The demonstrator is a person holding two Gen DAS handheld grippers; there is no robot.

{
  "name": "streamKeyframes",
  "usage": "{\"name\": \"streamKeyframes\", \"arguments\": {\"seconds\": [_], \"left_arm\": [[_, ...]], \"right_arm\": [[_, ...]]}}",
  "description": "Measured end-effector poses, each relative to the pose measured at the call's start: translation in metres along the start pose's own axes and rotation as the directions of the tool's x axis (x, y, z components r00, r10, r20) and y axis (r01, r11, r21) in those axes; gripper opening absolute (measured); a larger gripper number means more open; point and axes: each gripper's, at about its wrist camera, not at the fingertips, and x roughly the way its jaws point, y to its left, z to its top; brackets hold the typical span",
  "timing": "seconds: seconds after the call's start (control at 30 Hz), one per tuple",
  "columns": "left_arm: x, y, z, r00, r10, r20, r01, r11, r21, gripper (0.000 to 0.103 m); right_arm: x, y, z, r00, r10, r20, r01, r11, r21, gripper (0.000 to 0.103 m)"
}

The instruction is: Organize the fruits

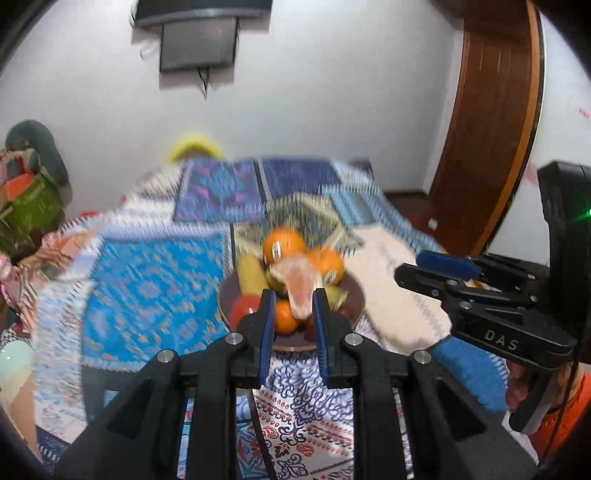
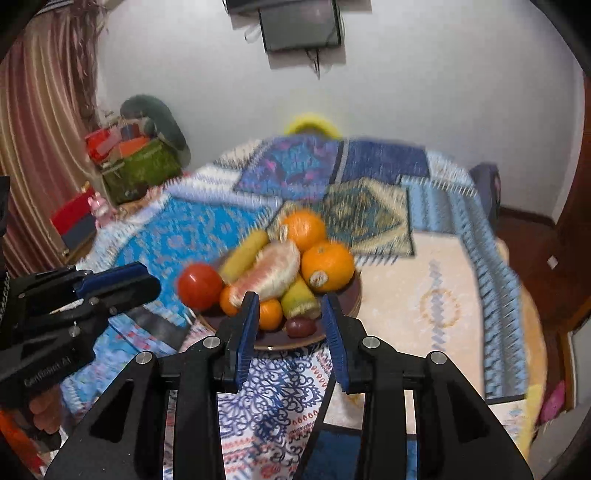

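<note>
A dark brown plate (image 2: pixel 355 295) on the patchwork bedcover holds a pile of fruit: two oranges (image 2: pixel 304 229), a red round fruit (image 2: pixel 199 286), a yellow banana (image 2: pixel 245 254), a peeled pink citrus segment (image 2: pixel 273 271) on top, a green-yellow fruit (image 2: pixel 299 299), a small mandarin (image 2: pixel 270 314) and a dark red fruit (image 2: pixel 301 326). My right gripper (image 2: pixel 290 302) hangs just in front of the plate, jaws apart and empty. My left gripper (image 1: pixel 293 299) is shut and empty. It shows in the right wrist view as the left gripper (image 2: pixel 147 278), left of the plate. The plate (image 1: pixel 356 295) lies behind its fingers.
The bed fills the middle, with a cream patch (image 2: pixel 436 295) right of the plate. Boxes and bags (image 2: pixel 136 166) stack at the far left by a striped curtain (image 2: pixel 40 129). A screen (image 2: pixel 299 26) hangs on the white wall. A wooden door (image 1: pixel 491 122) stands at the right.
</note>
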Motion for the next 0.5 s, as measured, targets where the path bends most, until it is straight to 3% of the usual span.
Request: {"name": "streamKeyframes", "arguments": {"seconds": [0.1,0.23,0.33,0.5], "left_arm": [[-0.041,-0.006,0.013,0.996,0.025,0.090,-0.025,1.000,0.005,0.019],[-0.106,-0.020,0.023,0.974,0.060,0.217,-0.064,0.998,0.015,0.019],[-0.149,-0.030,0.026,0.954,0.067,0.291,-0.078,0.997,0.026,0.019],[-0.207,-0.043,0.024,0.921,0.072,0.382,-0.086,0.996,0.021,0.035]], "right_arm": [[-0.041,0.008,0.011,0.997,0.000,0.082,0.000,1.000,0.002,0.032],[-0.101,0.020,0.020,0.979,0.004,0.205,-0.007,1.000,0.016,0.032],[-0.145,0.032,0.023,0.956,0.017,0.294,-0.022,1.000,0.016,0.032],[-0.212,0.059,0.019,0.903,0.009,0.430,0.002,1.000,-0.025,0.033]]}}
